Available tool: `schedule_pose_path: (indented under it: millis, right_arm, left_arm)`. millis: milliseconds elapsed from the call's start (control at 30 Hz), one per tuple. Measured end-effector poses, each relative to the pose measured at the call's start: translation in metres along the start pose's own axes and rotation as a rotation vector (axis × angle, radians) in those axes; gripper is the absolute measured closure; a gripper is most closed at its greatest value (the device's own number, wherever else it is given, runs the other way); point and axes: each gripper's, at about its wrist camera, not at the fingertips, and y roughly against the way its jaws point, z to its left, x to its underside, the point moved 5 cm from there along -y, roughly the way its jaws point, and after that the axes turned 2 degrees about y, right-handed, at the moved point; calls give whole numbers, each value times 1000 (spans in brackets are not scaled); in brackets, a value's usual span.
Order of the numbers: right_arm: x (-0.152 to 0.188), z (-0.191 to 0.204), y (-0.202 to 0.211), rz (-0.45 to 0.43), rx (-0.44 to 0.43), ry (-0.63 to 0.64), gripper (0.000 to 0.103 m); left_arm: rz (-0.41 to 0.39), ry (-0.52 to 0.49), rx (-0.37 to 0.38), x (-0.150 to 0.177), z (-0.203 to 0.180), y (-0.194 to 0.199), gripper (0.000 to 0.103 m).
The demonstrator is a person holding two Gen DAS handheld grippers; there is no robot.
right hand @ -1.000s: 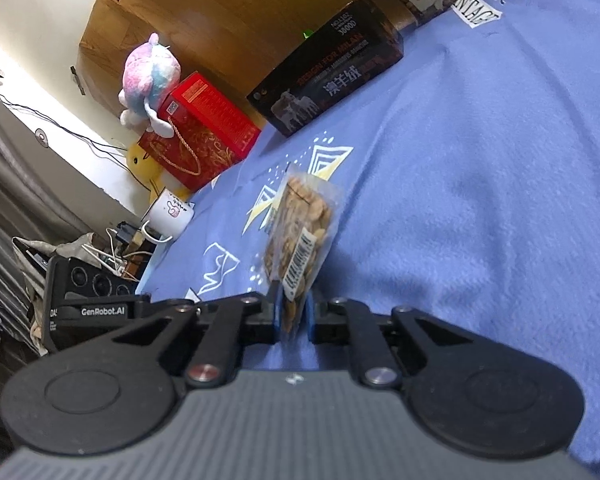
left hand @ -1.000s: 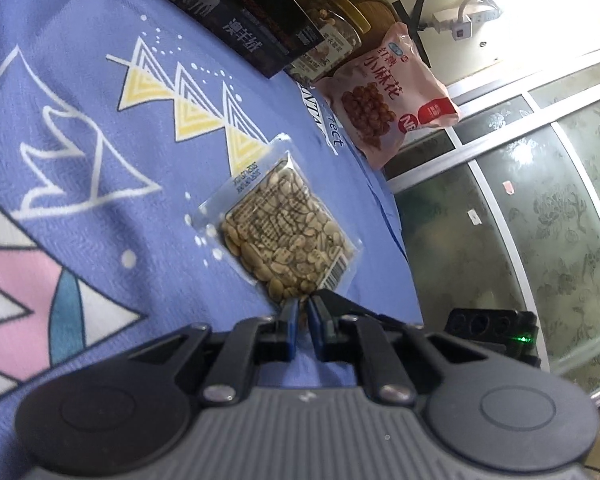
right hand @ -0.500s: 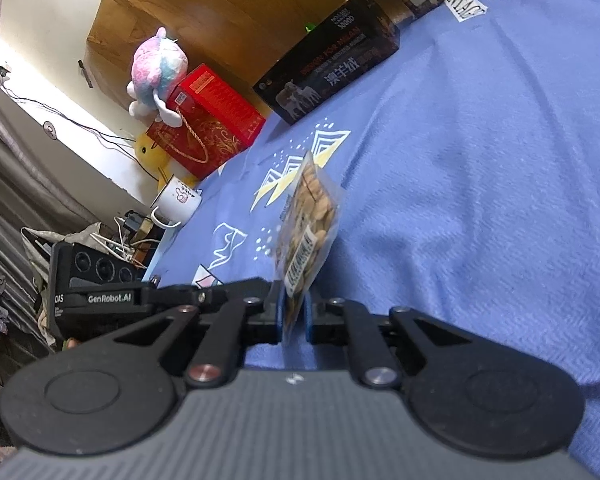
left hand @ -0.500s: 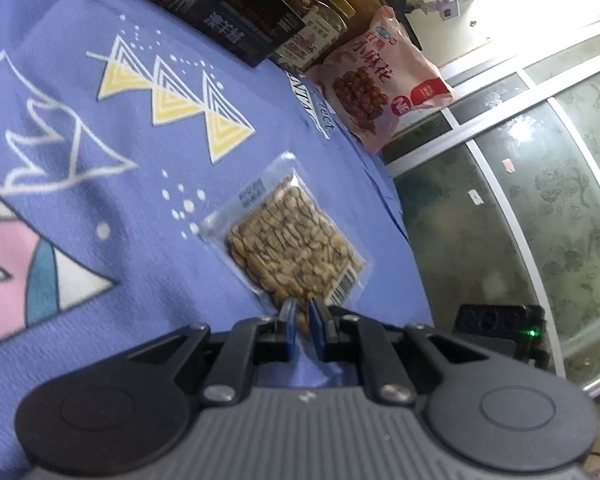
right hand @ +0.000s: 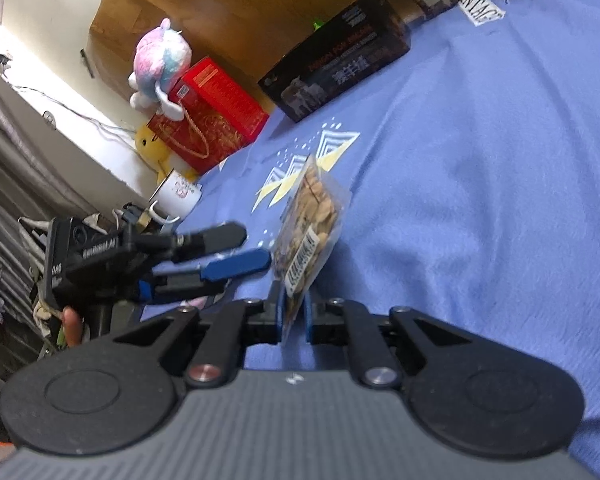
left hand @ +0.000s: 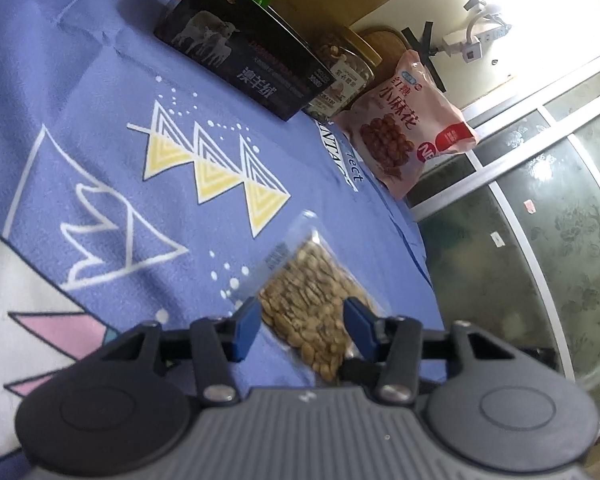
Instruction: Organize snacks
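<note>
A clear vacuum pack of peanuts (right hand: 310,220) stands on edge, pinched at its barcode end by my shut right gripper (right hand: 292,316) just above the blue cloth (right hand: 480,184). The same pack (left hand: 312,304) lies between the blue fingers of my left gripper (left hand: 300,320), which is open around it. The left gripper (right hand: 236,256) also shows in the right wrist view, close to the left of the pack.
A black box (left hand: 240,68), a nut jar (left hand: 344,76) and a pink snack bag (left hand: 404,120) line the far edge of the cloth. A red box (right hand: 208,112), plush toys (right hand: 160,64) and a white mug (right hand: 176,196) stand at the left. The table edge drops off by the glass doors (left hand: 540,240).
My left gripper has opened from shut and moved up to the pack, its fingers now either side of it. The right gripper still holds the pack.
</note>
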Motion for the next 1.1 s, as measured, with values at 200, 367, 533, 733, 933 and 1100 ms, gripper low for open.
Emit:
schedule_pose_path:
  millis: [200, 367, 533, 733, 933, 1100]
  right_arm:
    - [-10, -12, 4, -61, 69, -28, 86]
    - [-13, -17, 8, -86, 86, -35, 83]
    - [-15, -24, 11, -93, 84, -59, 82]
    - [-17, -30, 1, -72, 12, -184, 85]
    - [-20, -24, -10, -61, -14, -219, 88]
    - [-20, -27, -9, -59, -46, -266, 89]
  left_arm:
    - [55, 13, 32, 11, -2, -12, 82]
    - [5, -28, -15, -1, -7, -1, 66]
    - [-45, -11, -35, -24, -3, 3, 52]
    - [-13, -6, -4, -25, 0, -18, 50]
    - [-32, 4, -18, -19, 1, -16, 62]
    - [-34, 82, -27, -14, 17, -10, 91]
